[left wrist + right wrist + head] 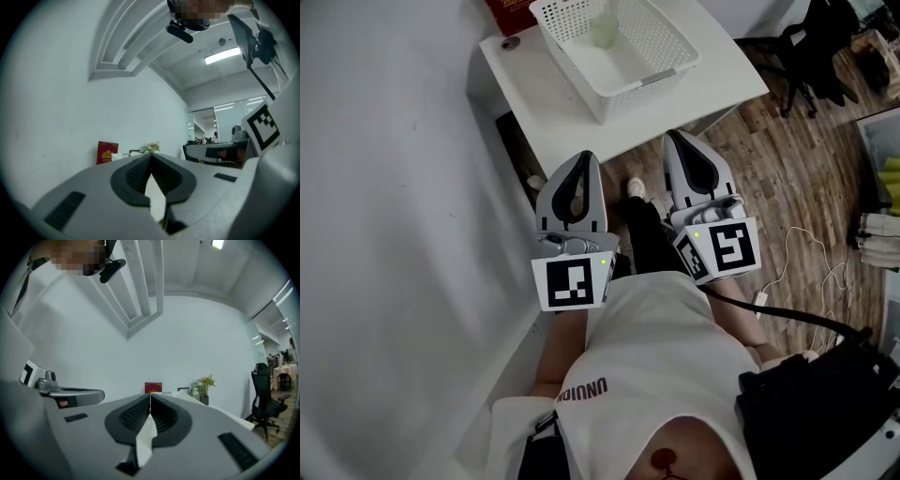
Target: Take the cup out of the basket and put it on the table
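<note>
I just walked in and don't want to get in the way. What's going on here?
A person stands at a white table with a two-jaw gripper in each hand. The left gripper and the right gripper are both shut and empty, held side by side at the table's near edge, short of the white basket. The cup sits inside the basket near its far end, so taking it out has not begun.
</note>
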Demonstrator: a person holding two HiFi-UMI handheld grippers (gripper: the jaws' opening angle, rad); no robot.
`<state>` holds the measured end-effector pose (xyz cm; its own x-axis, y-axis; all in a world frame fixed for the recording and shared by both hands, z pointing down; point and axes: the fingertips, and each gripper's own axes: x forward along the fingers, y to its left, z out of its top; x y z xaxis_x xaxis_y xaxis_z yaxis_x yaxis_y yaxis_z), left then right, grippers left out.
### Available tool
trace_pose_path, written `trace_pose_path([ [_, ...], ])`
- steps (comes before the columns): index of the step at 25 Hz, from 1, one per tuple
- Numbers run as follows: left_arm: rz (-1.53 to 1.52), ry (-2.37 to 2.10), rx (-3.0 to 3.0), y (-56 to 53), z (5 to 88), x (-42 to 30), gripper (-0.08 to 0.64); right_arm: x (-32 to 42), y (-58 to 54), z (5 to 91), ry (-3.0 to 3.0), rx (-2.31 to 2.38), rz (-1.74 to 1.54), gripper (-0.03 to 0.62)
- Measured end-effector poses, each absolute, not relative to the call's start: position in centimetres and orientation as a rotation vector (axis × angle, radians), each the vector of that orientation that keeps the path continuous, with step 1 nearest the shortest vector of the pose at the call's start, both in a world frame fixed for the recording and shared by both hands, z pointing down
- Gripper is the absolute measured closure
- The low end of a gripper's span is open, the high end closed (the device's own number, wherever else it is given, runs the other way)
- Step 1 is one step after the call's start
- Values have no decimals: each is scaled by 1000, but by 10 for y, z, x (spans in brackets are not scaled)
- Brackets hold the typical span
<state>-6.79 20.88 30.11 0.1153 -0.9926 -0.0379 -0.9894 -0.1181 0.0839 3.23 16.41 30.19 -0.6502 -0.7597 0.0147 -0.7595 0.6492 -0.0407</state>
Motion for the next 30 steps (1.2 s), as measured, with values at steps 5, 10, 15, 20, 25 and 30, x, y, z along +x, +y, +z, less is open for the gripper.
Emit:
trace_pose_path([
  [5,-142,-2079,2300,188,299,-74,549,24,140,301,2851,-1291,-51,572],
  [10,-119,-2067,2310,156,300,-72,549,24,107,302,2850,-1294,-52,572],
  [15,-53,-2104,2396,114,290,-75,549,28,64,298,2837,-1291,-54,572],
  [20,-73,-2134,2379,71,276,-75,549,29,17,290,2830,-1263,-18,572],
  [25,-50,-2179,2374,29,264,-73,549,28,-24,282,2859,-1199,-11,572],
  [30,-45,-2253,2310,-2,250,-76,549,26,-64,266,2865,-1139,6,572],
])
